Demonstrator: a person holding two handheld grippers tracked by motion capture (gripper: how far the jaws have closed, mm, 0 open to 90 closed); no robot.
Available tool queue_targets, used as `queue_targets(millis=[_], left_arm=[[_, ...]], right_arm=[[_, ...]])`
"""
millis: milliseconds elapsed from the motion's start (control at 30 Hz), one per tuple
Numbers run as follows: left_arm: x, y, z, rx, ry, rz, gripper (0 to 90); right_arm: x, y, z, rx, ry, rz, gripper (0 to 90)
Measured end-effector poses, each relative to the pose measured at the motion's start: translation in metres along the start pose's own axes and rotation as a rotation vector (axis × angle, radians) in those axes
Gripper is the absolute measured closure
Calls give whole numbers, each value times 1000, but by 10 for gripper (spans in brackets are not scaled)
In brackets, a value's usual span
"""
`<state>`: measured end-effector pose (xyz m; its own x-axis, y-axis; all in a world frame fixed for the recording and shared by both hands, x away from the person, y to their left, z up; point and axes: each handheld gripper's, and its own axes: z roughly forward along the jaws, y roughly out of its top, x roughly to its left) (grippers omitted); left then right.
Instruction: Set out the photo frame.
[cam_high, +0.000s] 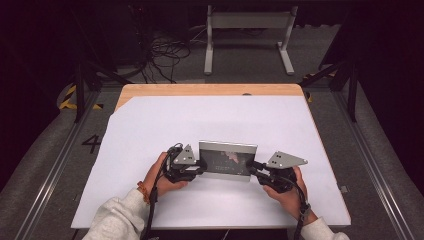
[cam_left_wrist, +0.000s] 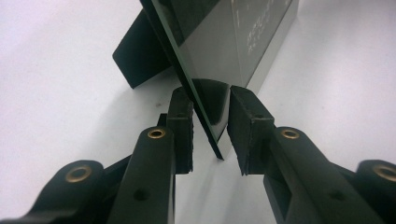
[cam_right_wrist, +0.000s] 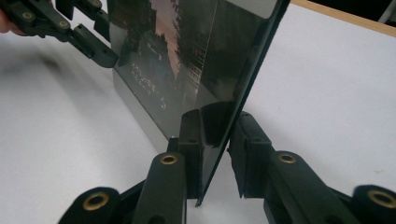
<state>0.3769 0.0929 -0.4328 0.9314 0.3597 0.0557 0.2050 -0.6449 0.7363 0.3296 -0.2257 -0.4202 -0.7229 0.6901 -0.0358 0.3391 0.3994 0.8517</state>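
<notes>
High view shows you standing a flat rectangular picture frame with a silver border and a dark glossy photo on the white sheet that covers the wooden table. The frame stands near your edge of the table, between your two hands, and its front faces you.

Your left gripper reaches the left edge of the frame, and your right gripper reaches the right edge. Each one carries a grey three-cornered plate on top.

From the left gripper view, the thin glass edge of the frame passes between the two black jaws. The left pad lies against the back of the frame or very near to it, but a clear gap stays between the glass and the other pad, so this gripper is not clamped. Behind the frame, its black stand leg rests on the sheet.

From the right gripper view, the edge of the frame also runs between the jaws. Here one pad touches the glossy front, while the other pad stays a little apart from the back, so this gripper does not press the frame from both sides. Farther off, at the upper left, you see the left gripper at the opposite edge.
</notes>
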Motion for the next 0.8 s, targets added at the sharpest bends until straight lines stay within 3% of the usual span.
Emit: queue_targets(millis=[800], left_arm=[[-12, -7, -5, -1, 8, -1, 740]], right_arm=[[-2, 3, 8, -1, -10, 8, 719]])
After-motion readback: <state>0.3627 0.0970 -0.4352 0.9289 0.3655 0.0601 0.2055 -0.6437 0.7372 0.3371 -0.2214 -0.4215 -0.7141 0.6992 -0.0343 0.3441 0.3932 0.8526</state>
